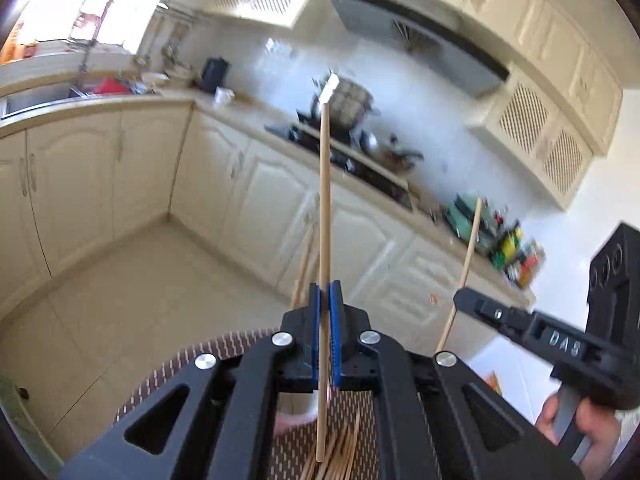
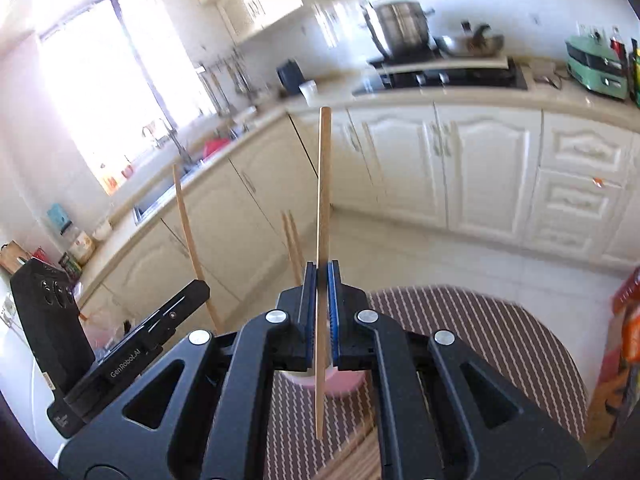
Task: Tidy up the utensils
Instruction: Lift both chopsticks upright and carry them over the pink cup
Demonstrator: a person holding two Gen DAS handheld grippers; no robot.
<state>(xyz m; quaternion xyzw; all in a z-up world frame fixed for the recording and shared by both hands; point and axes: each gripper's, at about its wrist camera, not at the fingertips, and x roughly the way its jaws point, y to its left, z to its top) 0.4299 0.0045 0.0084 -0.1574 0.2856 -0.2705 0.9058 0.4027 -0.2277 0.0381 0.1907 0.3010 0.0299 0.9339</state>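
Note:
My left gripper is shut on a wooden chopstick that stands upright between its blue pads. My right gripper is shut on another wooden chopstick, also upright. Each gripper shows in the other's view: the right one with its chopstick, the left one with its chopstick. Below both lies a pile of loose chopsticks on a brown striped mat. A pink cup stands on the mat under the grippers, with chopsticks sticking up from it.
The mat covers a round table high above a tiled floor. Cream kitchen cabinets run behind, with a stove and pots. Colourful packages stand at the table's right edge.

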